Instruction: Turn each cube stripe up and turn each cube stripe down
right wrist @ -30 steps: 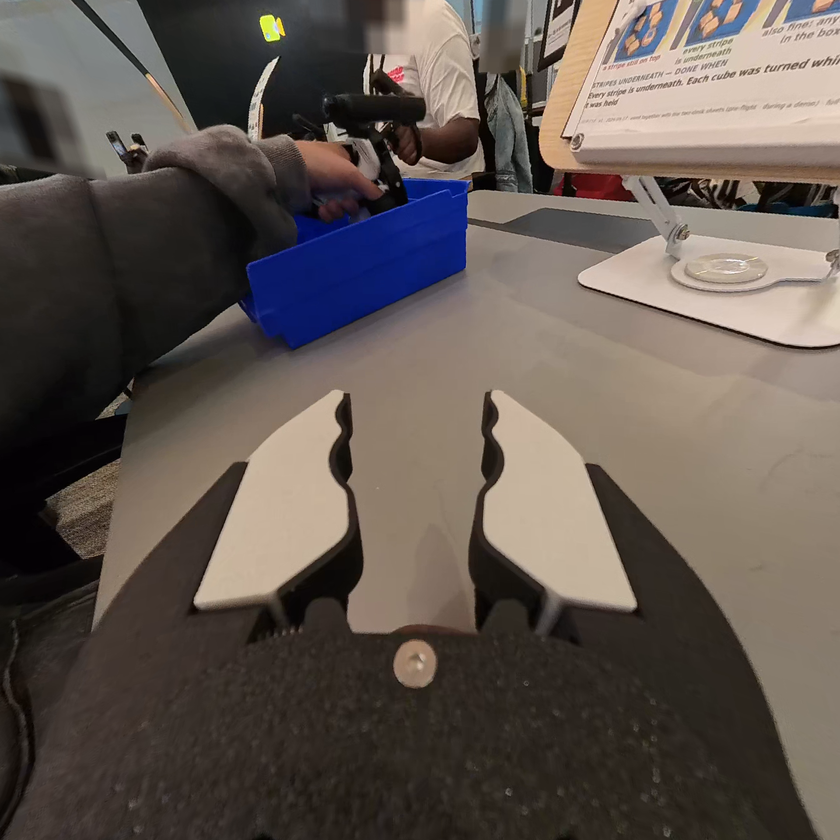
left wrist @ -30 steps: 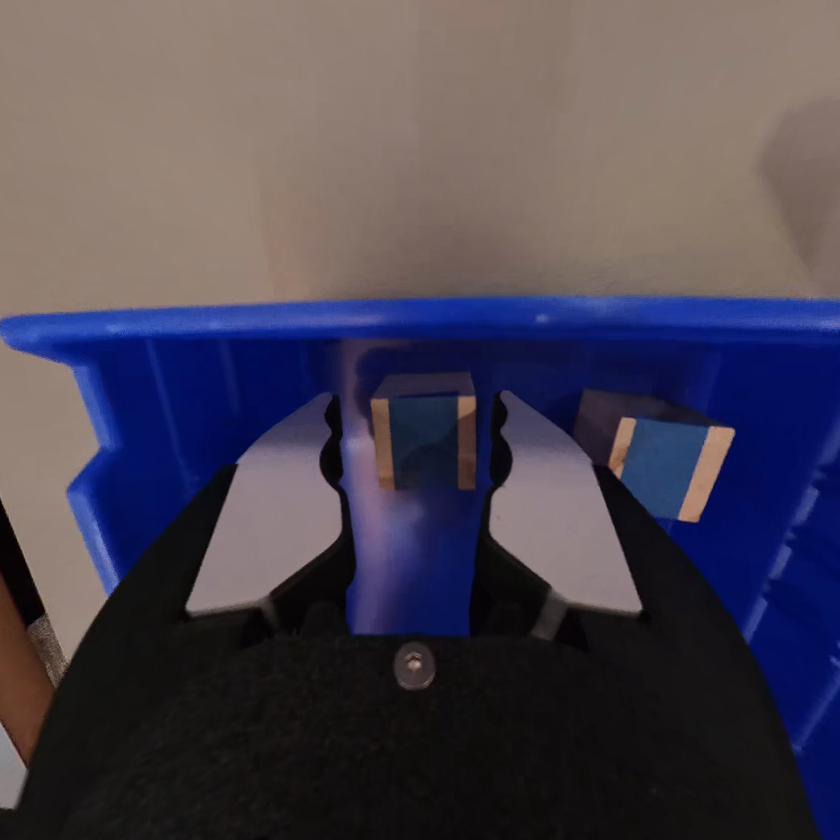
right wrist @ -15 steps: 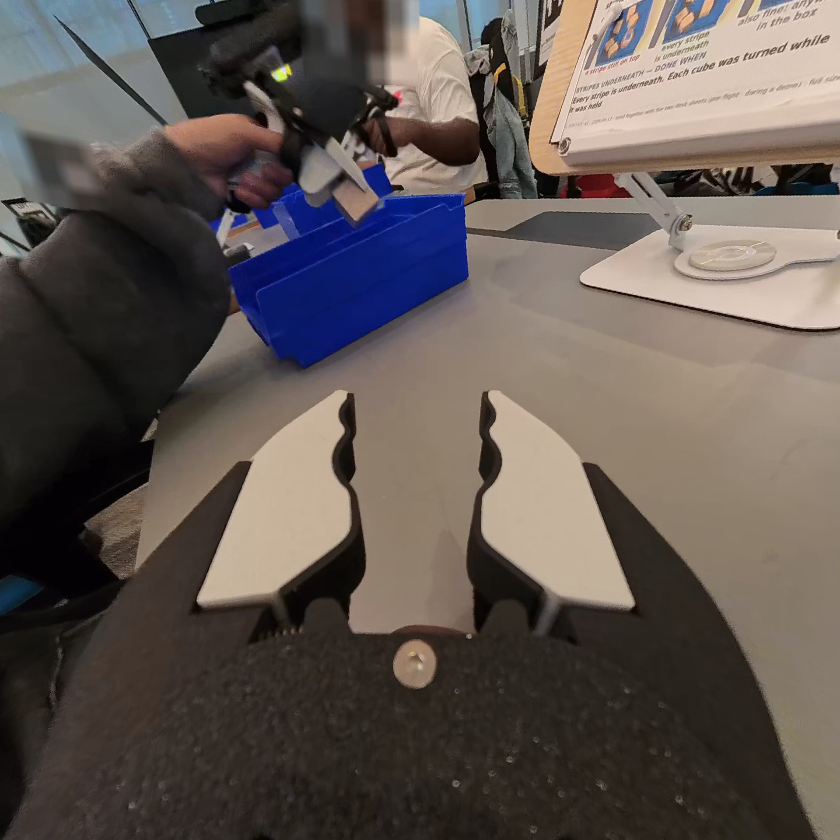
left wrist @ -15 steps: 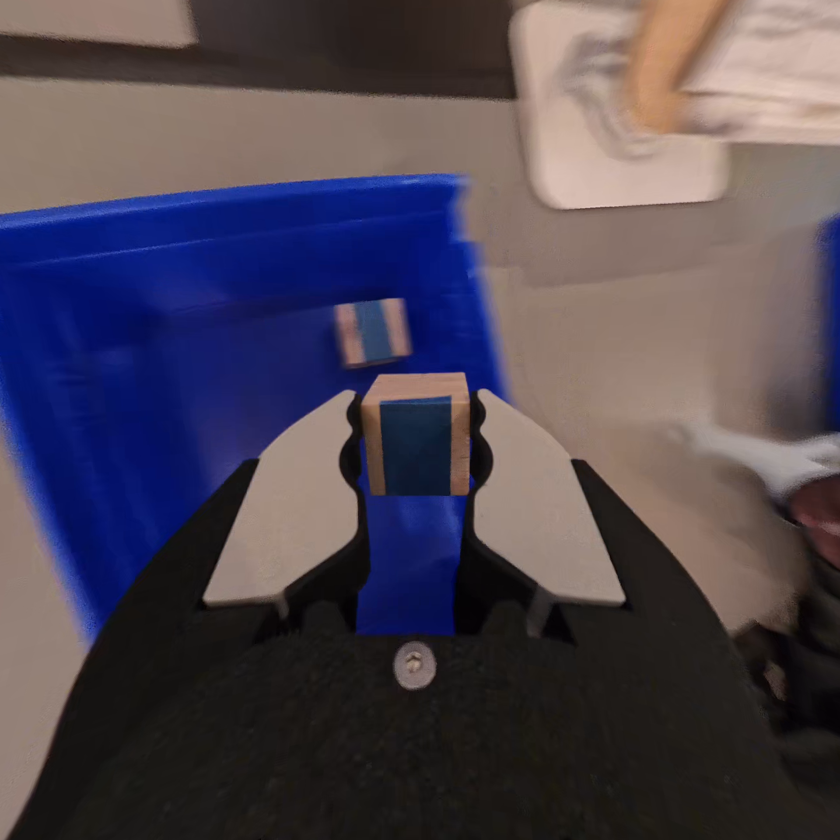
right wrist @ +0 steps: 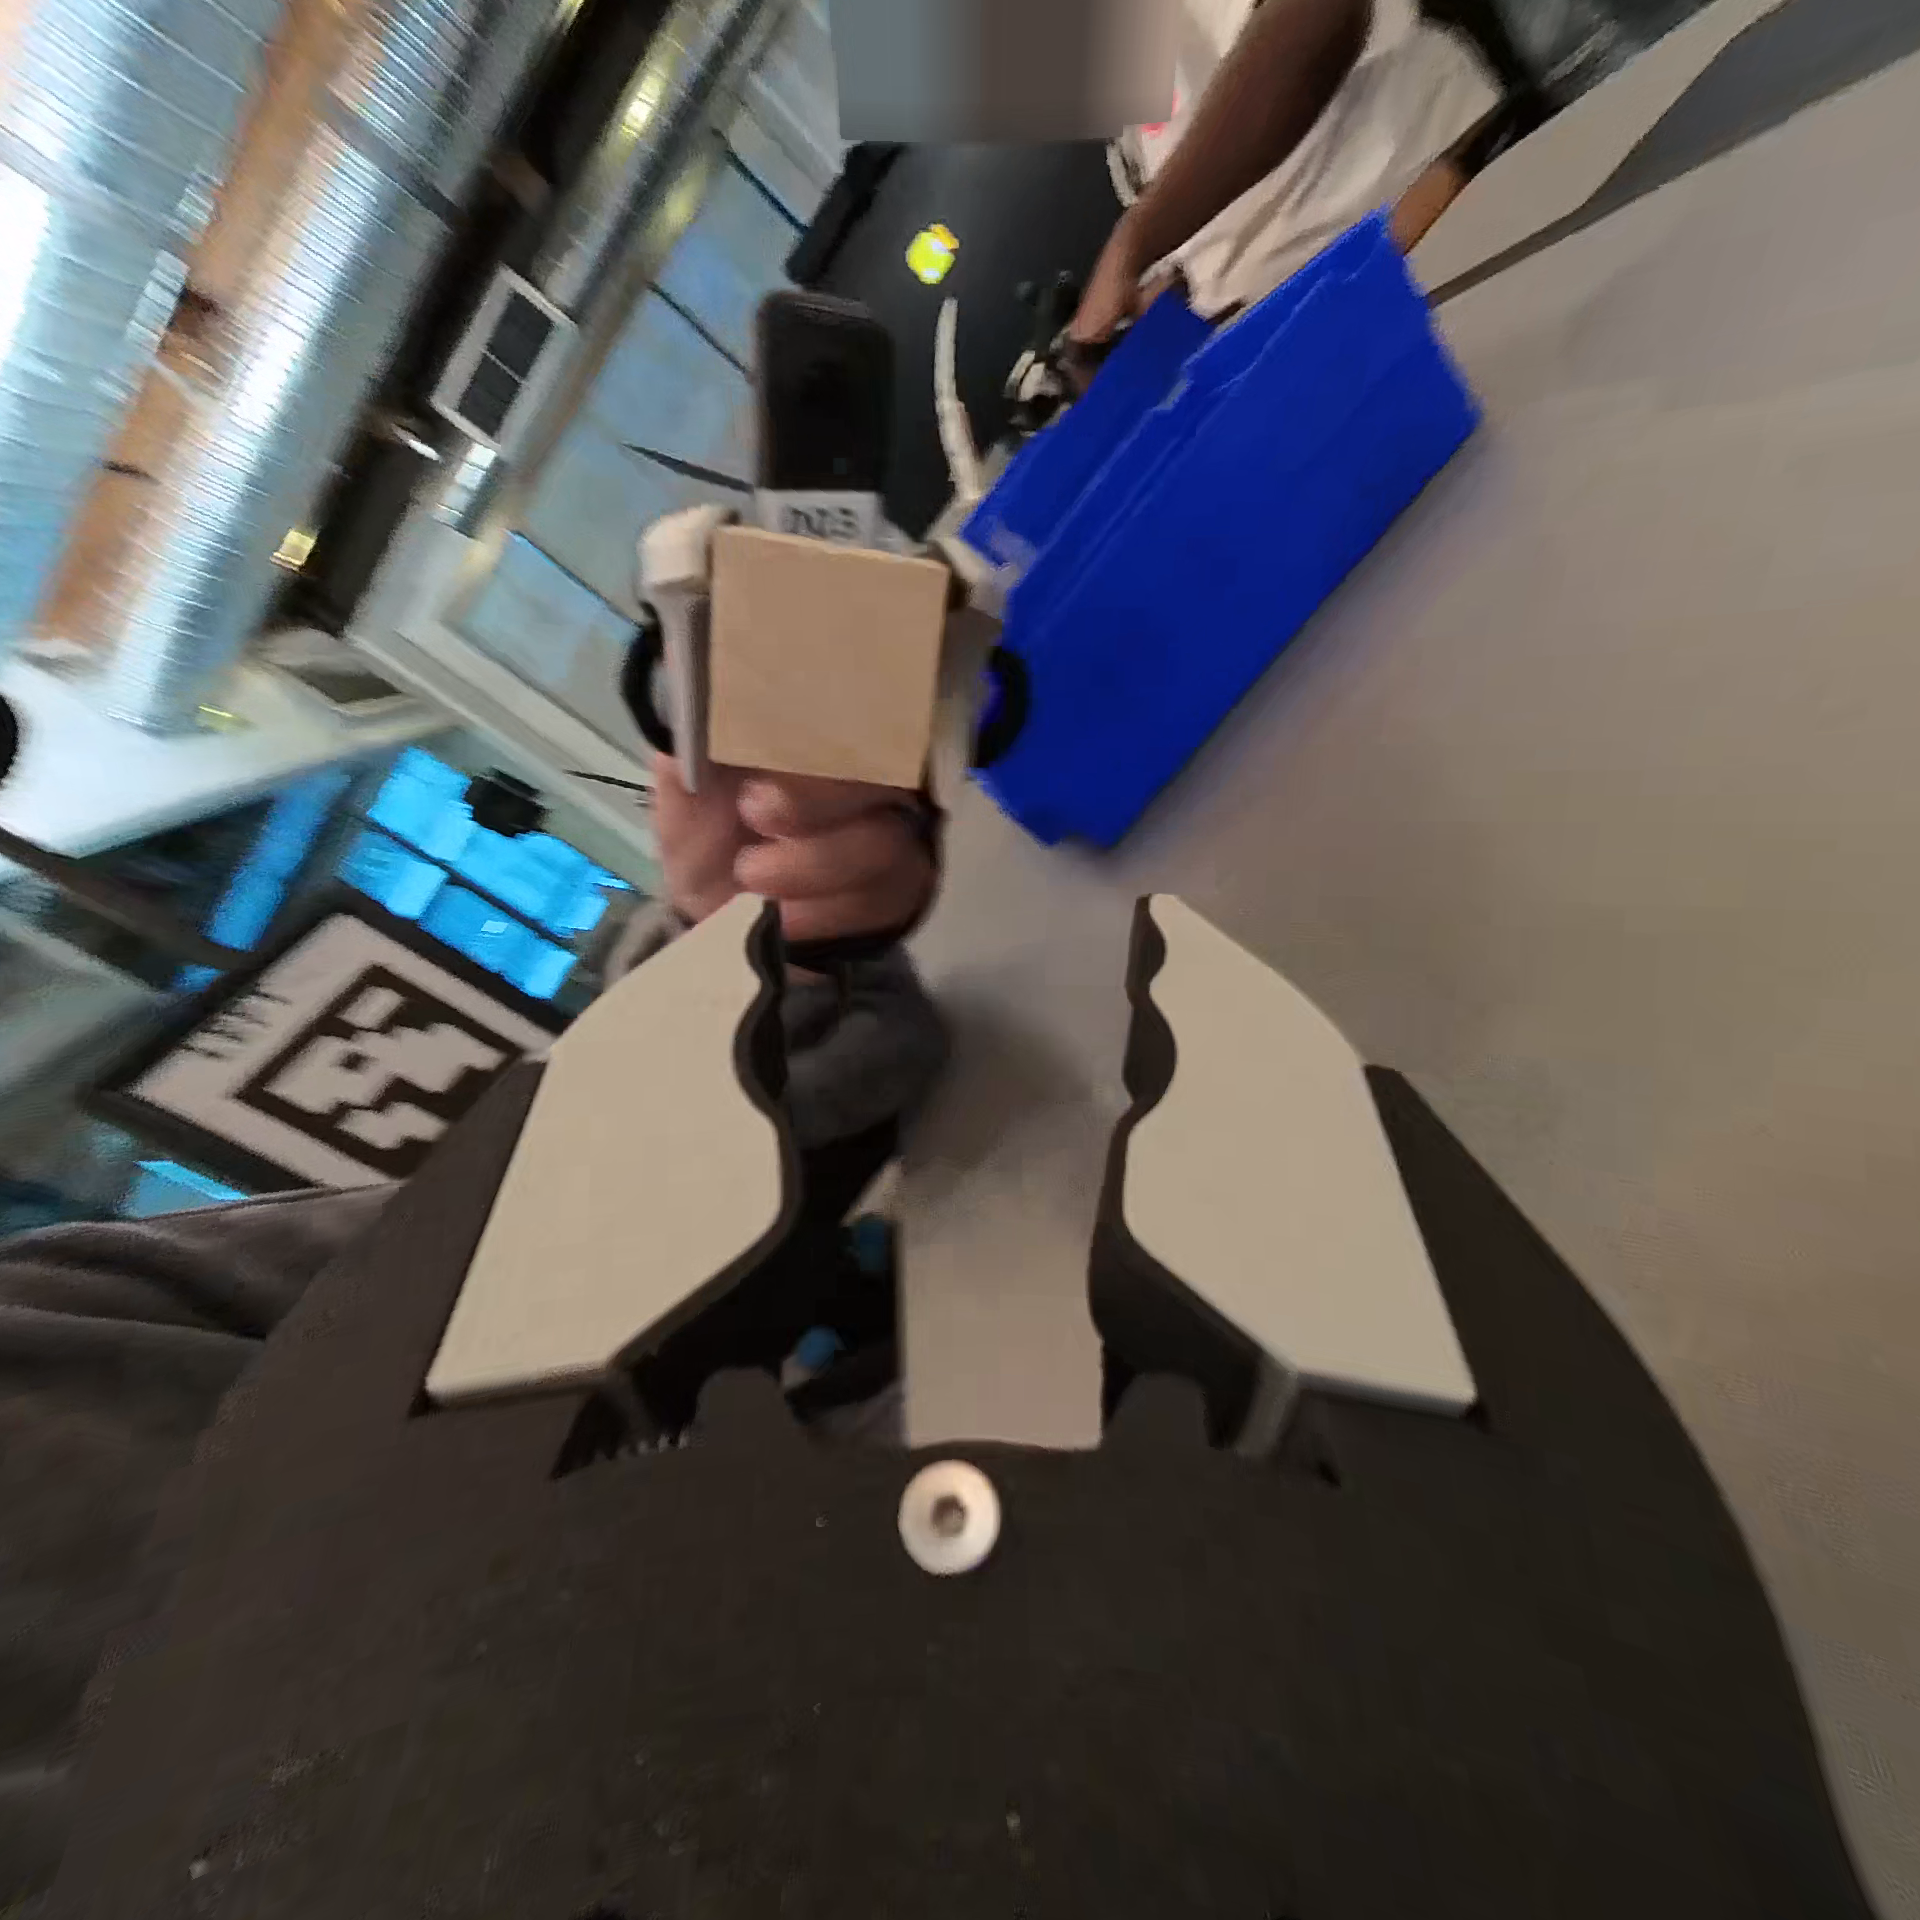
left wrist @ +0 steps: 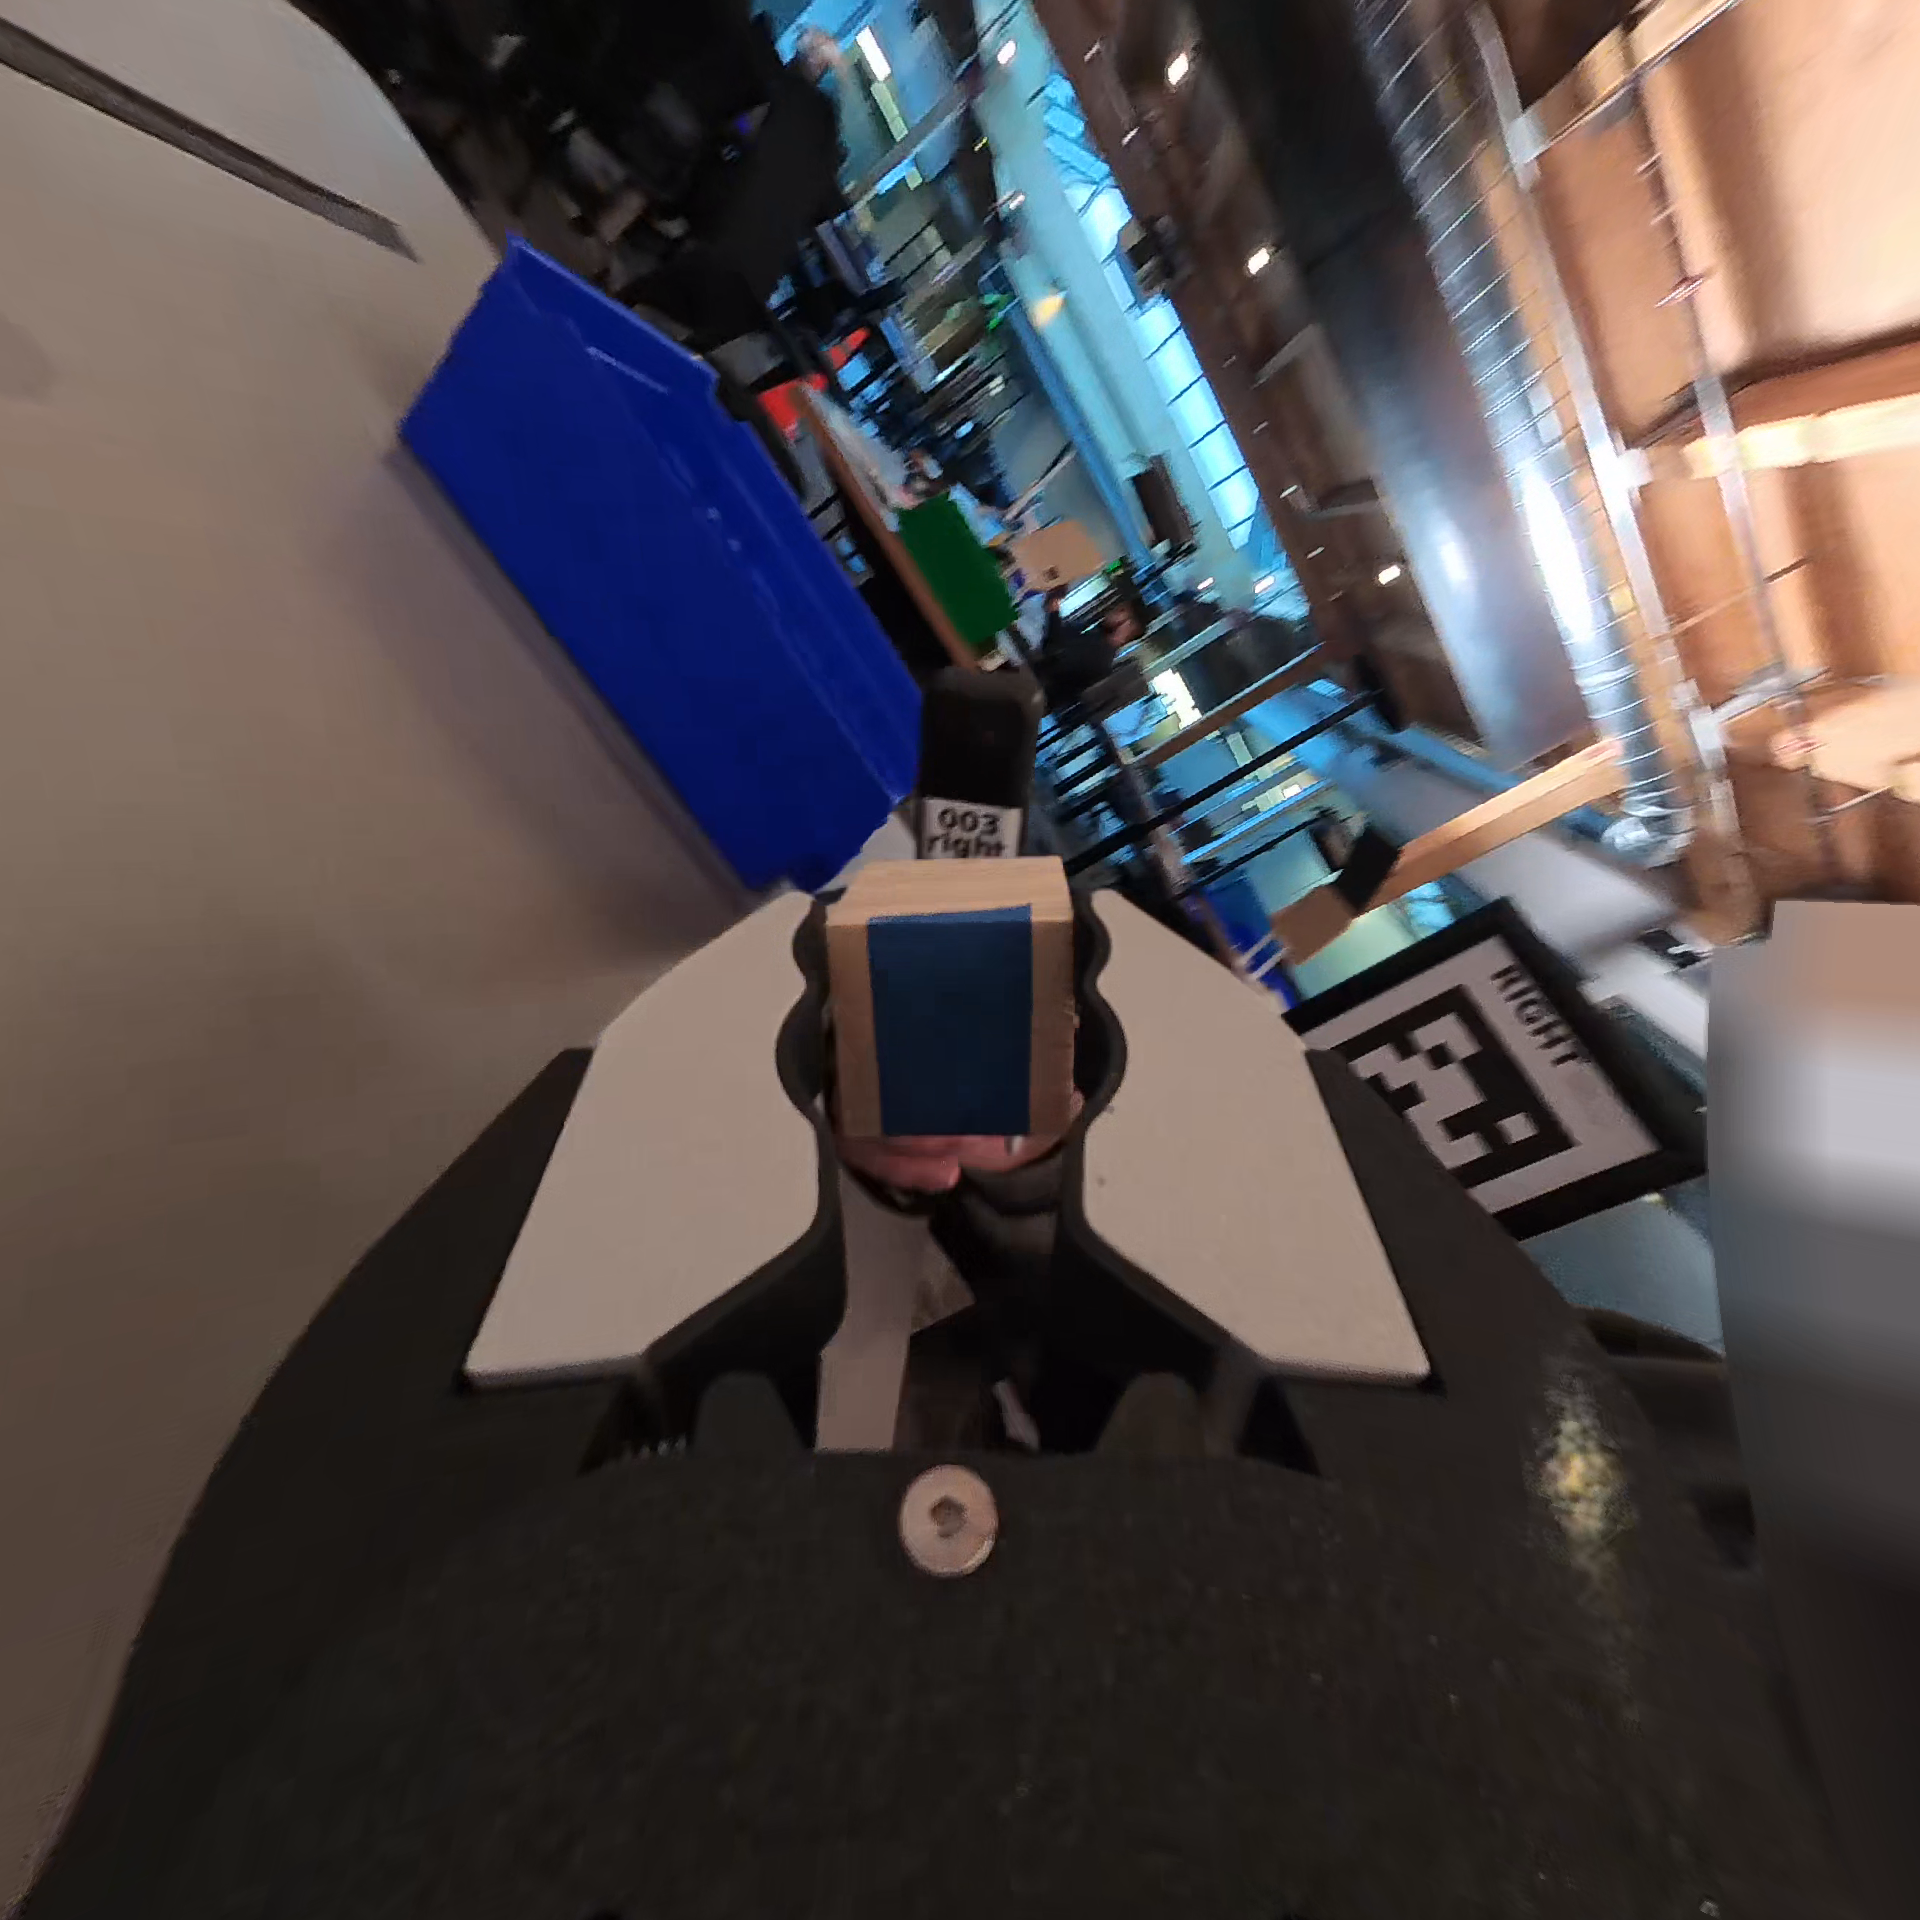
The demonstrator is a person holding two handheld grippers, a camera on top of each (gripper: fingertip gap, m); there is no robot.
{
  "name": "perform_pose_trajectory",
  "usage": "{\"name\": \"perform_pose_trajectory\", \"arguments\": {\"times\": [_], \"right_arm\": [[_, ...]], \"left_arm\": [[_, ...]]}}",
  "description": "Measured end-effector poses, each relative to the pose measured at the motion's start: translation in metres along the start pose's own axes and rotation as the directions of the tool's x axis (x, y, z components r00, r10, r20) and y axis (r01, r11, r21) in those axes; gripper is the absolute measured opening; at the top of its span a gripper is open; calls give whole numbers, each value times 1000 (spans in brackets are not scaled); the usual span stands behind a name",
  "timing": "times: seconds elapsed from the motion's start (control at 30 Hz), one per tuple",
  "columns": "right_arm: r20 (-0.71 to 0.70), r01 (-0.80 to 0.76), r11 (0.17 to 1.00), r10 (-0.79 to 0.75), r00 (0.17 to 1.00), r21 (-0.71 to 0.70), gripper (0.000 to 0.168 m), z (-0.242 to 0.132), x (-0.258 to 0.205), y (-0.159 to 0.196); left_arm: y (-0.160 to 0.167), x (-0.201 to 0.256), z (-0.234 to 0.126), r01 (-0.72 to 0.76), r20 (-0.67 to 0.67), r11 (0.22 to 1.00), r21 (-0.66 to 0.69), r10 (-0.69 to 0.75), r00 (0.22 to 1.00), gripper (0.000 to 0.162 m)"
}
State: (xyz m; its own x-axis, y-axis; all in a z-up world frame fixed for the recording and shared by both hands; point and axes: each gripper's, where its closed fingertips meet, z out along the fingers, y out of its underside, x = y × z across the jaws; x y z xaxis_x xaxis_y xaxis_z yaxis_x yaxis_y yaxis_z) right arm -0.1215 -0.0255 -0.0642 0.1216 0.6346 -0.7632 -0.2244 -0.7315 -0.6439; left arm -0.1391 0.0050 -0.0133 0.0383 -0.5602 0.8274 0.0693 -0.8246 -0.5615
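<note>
**Cube held in mid-air between the two grippers, handover pending**

Cube [left wrist: 951,1023]: wooden, one face carrying a blue stripe [left wrist: 953,1020]. It is clamped between the fingertips of the left gripper [left wrist: 951,1013], lifted well clear of the grey table [left wrist: 208,727]. The stripe face points back at the left wrist camera; the right wrist view sees the opposite face, plain wood. Both views are rolled sideways, so I cannot tell which face points up in the world.

Right gripper [right wrist: 951,1003]: jaws spread, nothing between them. It faces the cube head-on, with the cube just beyond the fingertips and not yet between them.

Step in hand, as I judge it: a regrasp between grippers to turn the cube over.
- Bring the right gripper's jaws onto the two free faces, not the pair the left pads already cover.
- Seat the cube deep in the notched pads and square, so it does not pivot.
- Close fully on the right before letting go on the left; a dropped cube lands on the table, outside the bin.

Containers: blue bin [left wrist: 644,561] sits on the table behind the cube, well apart from it. Only its outer wall shows in either view; contents not visible, so no count of cubes inside.
</note>
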Motion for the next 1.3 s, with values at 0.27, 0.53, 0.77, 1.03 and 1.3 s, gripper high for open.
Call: {"name": "perform_pose_trajectory", "arguments": {"times": [0.27,0.53,0.77,1.03,1.3], "right_arm": [[50,-176,983,174,983,53,75,4,3,-4],[21,-186,980,185,983,66,74,5,11,-5],[46,-227,974,227,973,-24,46,7,9,6],[-1,-138,990,138,990,-4,46,0,4,-3],[-207,78,996,-69,976,33,46,-44,0,-45]], "left_arm": [[19,-35,19,167,-53,986,17,-166,985,43],[33,-39,30,166,-22,986,-4,-166,986,44],[43,-34,38,131,-18,990,-47,-132,991,44],[49,-23,11,-37,52,996,-77,41,998,72],[104,-48,-38,-332,363,921,-205,386,848,67]]}}
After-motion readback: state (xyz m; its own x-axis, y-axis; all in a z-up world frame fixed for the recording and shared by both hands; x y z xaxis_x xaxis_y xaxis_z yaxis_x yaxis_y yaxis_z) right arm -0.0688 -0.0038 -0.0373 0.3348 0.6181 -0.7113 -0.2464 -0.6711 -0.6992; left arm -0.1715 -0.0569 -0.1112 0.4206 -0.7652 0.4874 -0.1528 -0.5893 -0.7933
